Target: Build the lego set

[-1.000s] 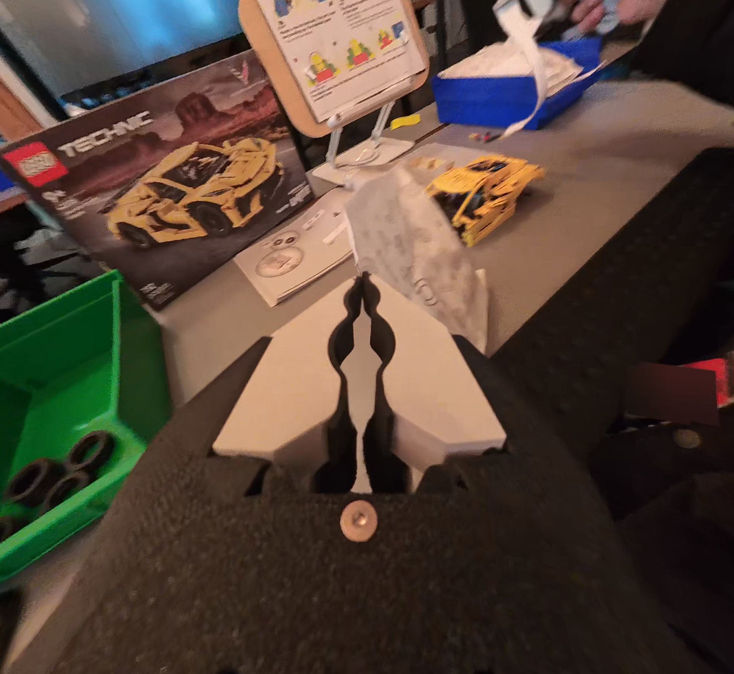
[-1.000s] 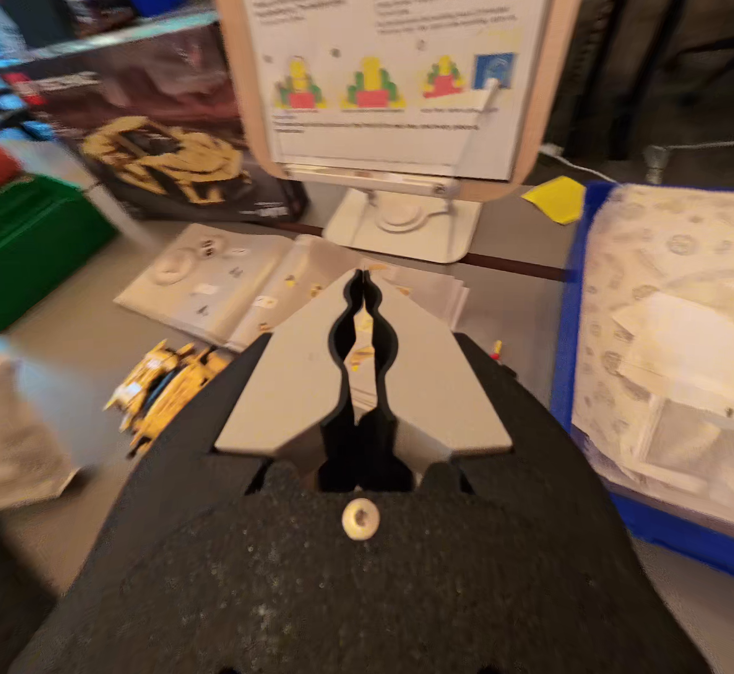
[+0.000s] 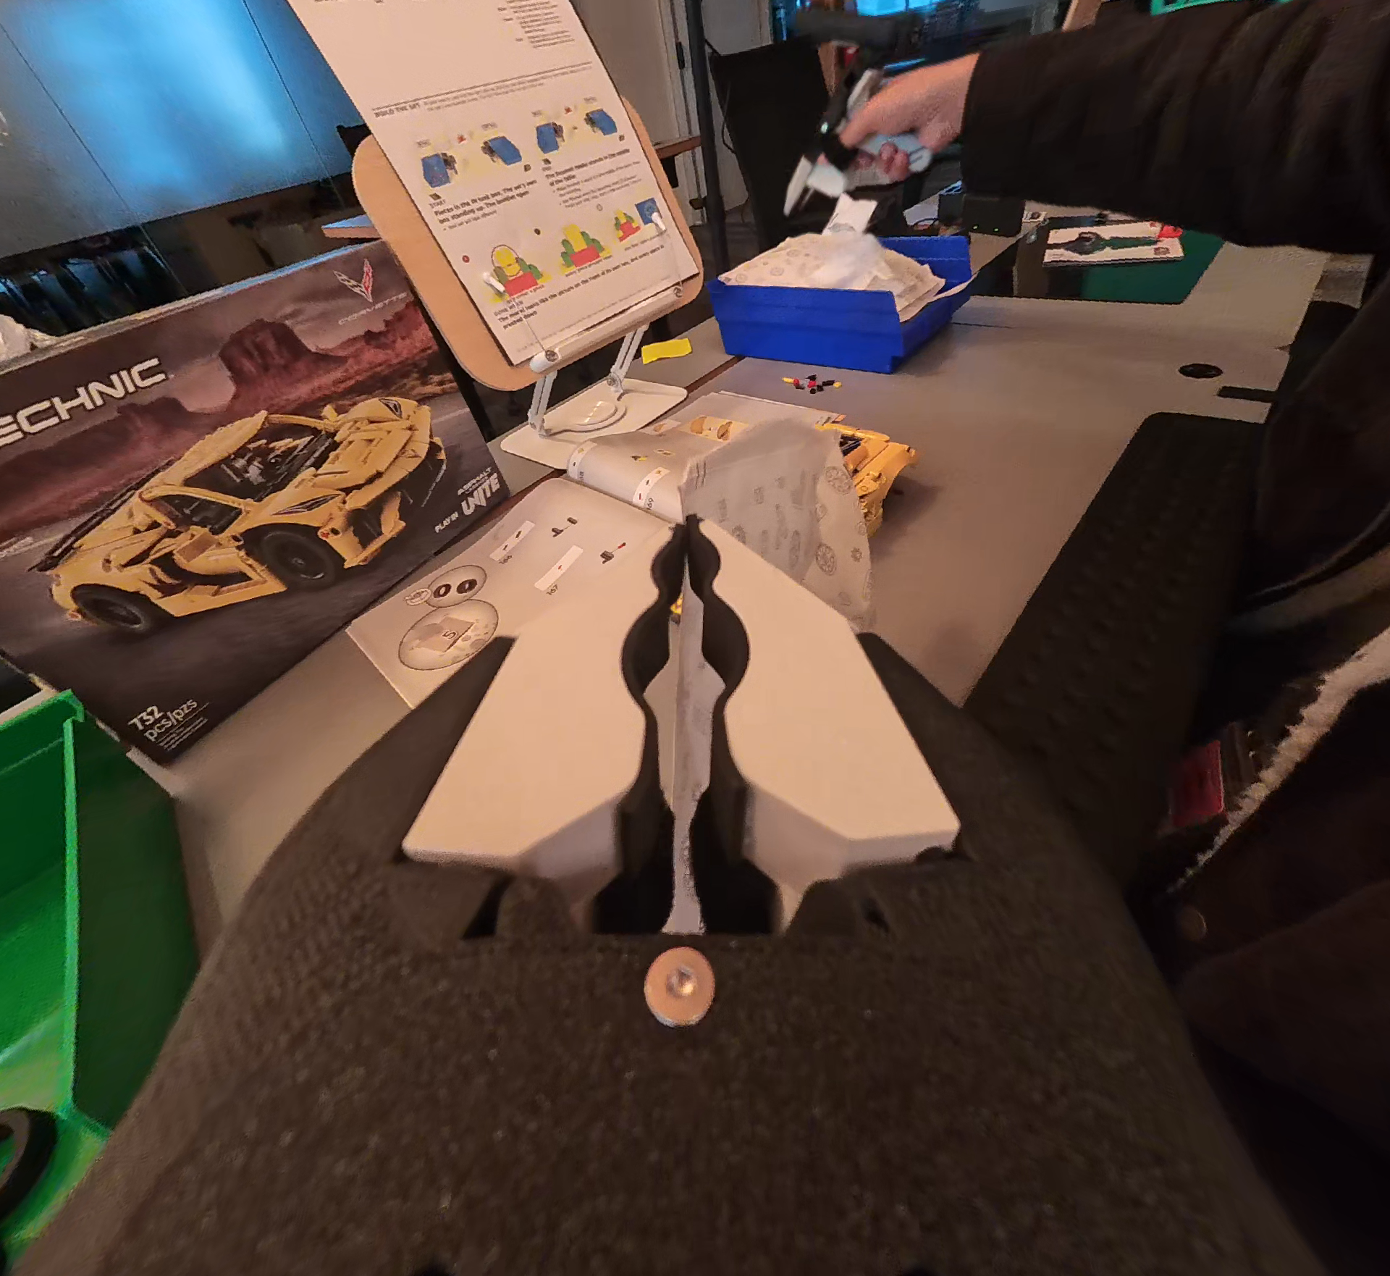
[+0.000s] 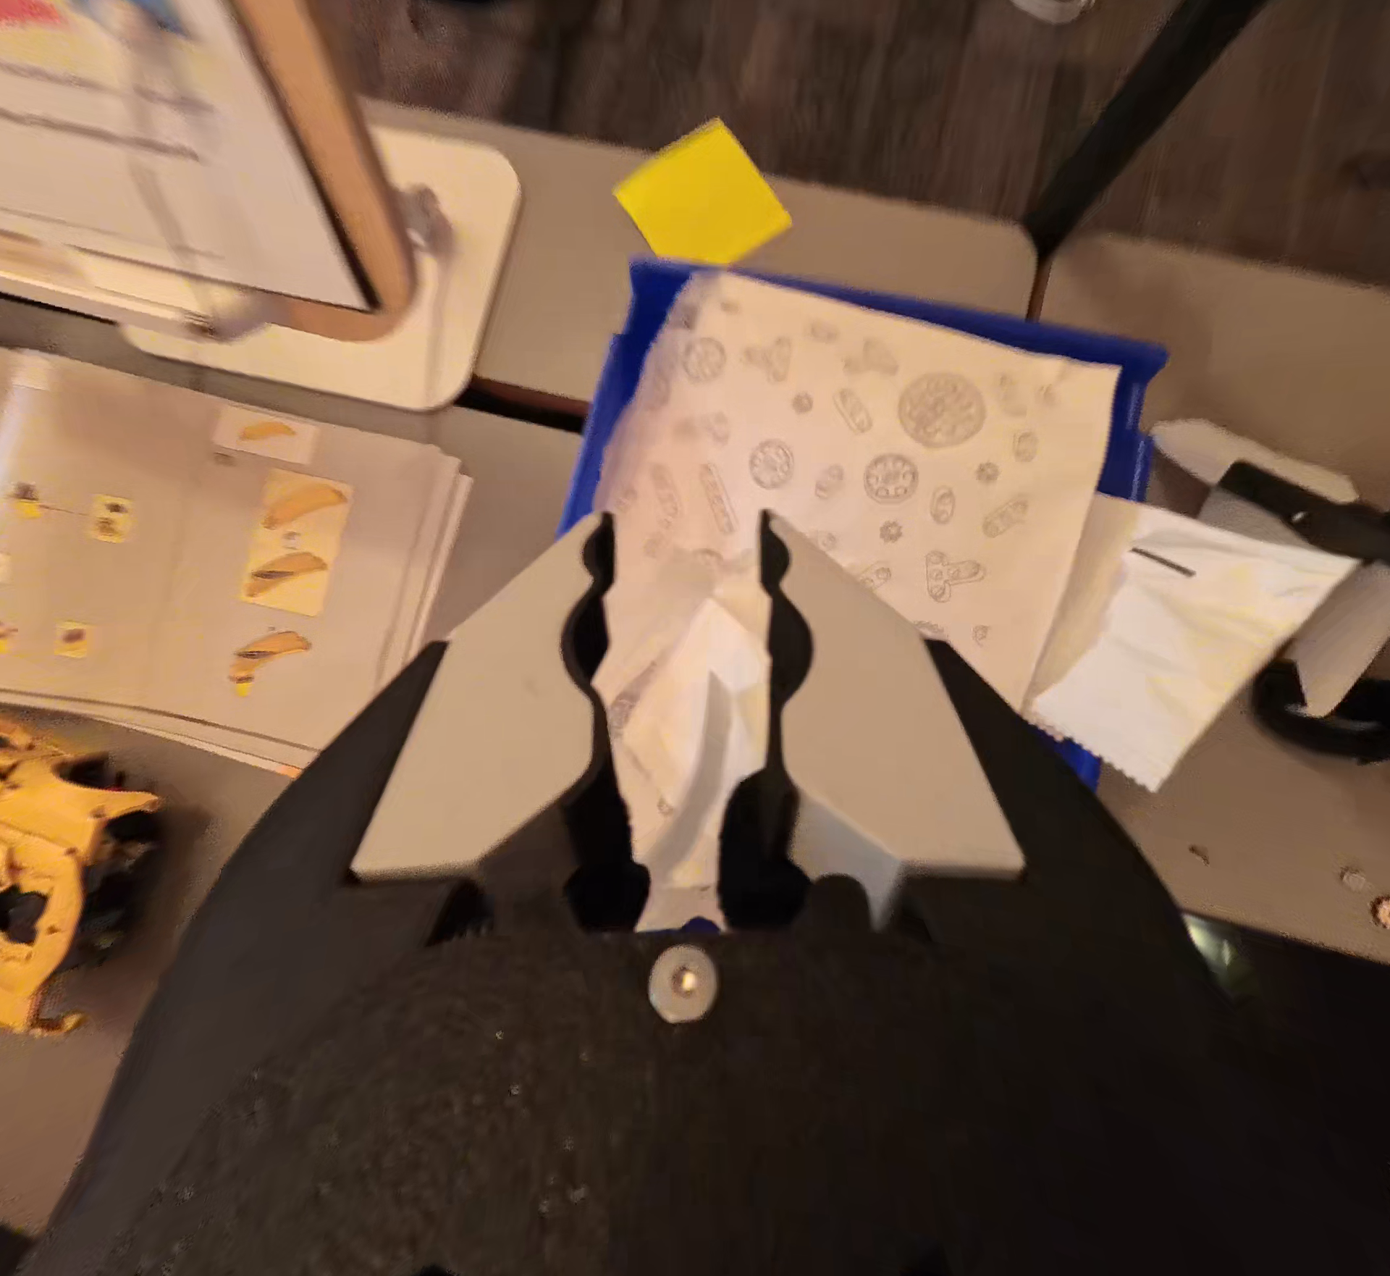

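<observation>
My left gripper (image 3: 688,526) is shut on a grey printed paper bag (image 3: 782,517) and holds it upright above the open instruction booklet (image 3: 526,563). The partly built yellow Lego car (image 3: 884,465) stands on the table just behind the bag. It also shows in the right wrist view (image 4: 60,864) at the left edge. My right gripper (image 4: 684,533) is open above the blue bin (image 4: 602,442), which holds printed paper bags (image 4: 865,450) and a crumpled white paper (image 4: 692,698). The right gripper also shows far off in the left wrist view (image 3: 808,186), over the bin (image 3: 827,329).
The Lego box (image 3: 226,487) leans at the back left. A wooden stand with an instruction sheet (image 3: 526,186) stands behind the booklet. A green bin (image 3: 75,901) is at the near left. Small loose pieces (image 3: 812,382) and a yellow sticky note (image 4: 703,194) lie near the blue bin.
My right gripper has moved right over the blue bin and opened, and the white paper strip it held is out of it. My left gripper still holds the paper bag.
</observation>
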Demonstrator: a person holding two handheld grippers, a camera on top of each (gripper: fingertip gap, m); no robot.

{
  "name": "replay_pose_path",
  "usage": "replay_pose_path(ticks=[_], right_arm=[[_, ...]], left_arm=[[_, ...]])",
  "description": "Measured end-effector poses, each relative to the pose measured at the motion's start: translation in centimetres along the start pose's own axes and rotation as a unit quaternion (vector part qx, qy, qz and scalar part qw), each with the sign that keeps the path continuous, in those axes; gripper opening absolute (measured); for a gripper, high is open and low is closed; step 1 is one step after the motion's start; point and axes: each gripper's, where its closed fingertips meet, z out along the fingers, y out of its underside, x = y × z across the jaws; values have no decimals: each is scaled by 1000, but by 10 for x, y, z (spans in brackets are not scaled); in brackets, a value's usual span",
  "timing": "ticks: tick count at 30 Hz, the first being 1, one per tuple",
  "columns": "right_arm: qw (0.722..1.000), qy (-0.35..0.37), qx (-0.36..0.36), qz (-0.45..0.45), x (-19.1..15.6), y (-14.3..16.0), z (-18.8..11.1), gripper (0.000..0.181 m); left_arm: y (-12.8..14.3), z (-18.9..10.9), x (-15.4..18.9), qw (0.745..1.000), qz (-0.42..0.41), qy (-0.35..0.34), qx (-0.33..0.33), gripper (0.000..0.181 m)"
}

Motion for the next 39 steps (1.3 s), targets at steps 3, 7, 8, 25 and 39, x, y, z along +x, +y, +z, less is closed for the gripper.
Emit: replay_pose_path(ticks=[3,7,8,25,39], right_arm=[[997,45,-64,7,20,16,19,68],[996,74,-18,-40,8,2,-13,77],[996,62,19,-57,-15,-6,-30,76],[715,-460,252,-462,-646,185,-170,45],[715,-466,192,-484,-673,176,-159,0]], left_arm=[[4,-2,-7,1000,-8,-18,-7,0],[13,-6,-12,999,-22,-27,-14,0],[15,-7,-12,999,-27,-25,-11,0],[12,-19,3,994,-98,11,41,0],[2,-12,31,998,-34,41,36,0]])
